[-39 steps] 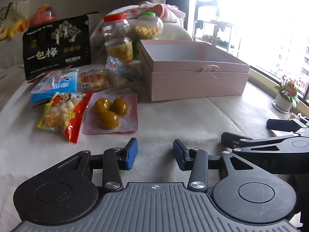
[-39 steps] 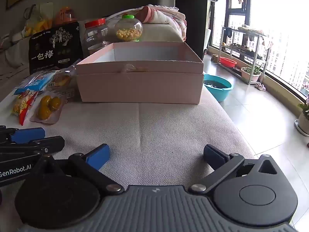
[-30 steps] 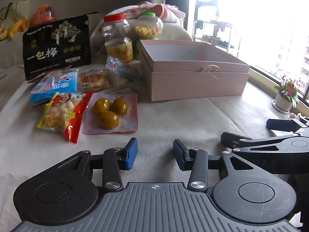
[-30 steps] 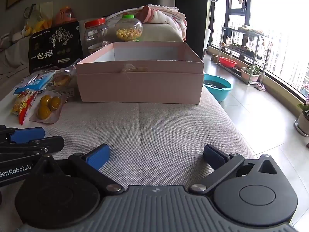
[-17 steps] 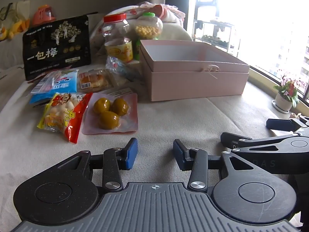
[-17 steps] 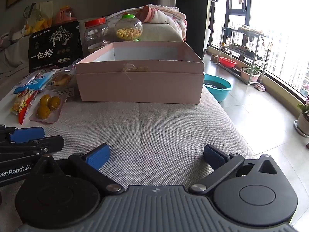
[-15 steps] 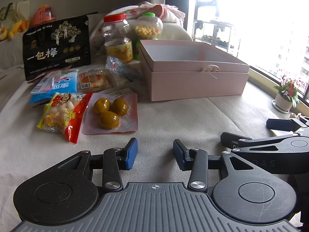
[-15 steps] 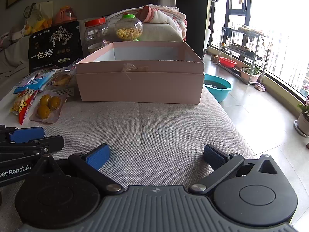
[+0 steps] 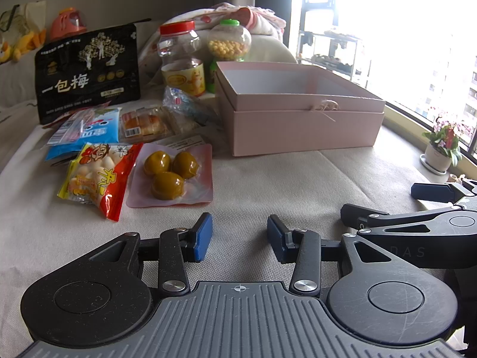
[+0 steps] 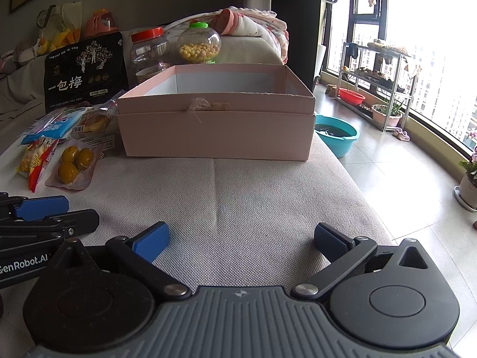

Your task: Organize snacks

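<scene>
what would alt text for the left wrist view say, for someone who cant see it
Open left tongs hover empty over a beige cloth surface, facing snack packets at left, including a pouch of three yellow-green fruits, beside an open pink box. Behind stand a black bag and two jars; the right tongs show at right.

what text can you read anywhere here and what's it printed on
"一包梅": black snack bag.
"GenRobot.AI", first letter cut off: left claw body, in the right wrist view.
"DAS", faint and partial: right claw body, in the left wrist view.
Blue packet, red and yellow packet, jar label: print too small or blurred to read.
</scene>
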A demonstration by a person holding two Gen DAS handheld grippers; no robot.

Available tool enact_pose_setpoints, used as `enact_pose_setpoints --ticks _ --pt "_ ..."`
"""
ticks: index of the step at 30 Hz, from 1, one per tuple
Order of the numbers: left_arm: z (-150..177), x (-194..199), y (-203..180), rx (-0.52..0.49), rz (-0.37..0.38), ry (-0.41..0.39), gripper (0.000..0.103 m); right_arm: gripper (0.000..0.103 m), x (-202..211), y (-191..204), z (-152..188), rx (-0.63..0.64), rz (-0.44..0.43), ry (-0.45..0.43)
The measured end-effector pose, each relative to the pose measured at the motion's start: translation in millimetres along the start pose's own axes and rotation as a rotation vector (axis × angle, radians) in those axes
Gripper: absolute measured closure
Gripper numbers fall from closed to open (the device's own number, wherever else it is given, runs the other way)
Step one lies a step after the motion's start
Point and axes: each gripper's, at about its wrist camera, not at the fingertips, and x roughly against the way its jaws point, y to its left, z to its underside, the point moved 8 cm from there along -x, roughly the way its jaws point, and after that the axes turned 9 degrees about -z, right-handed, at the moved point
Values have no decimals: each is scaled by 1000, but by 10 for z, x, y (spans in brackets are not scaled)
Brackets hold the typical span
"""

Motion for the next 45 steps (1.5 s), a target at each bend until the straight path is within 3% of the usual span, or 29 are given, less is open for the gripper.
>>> enact_pose_setpoints --ticks 45 --pt "2 0 -2 0 2 -2 57 0 -48 -10 -2 -6 -4 8"
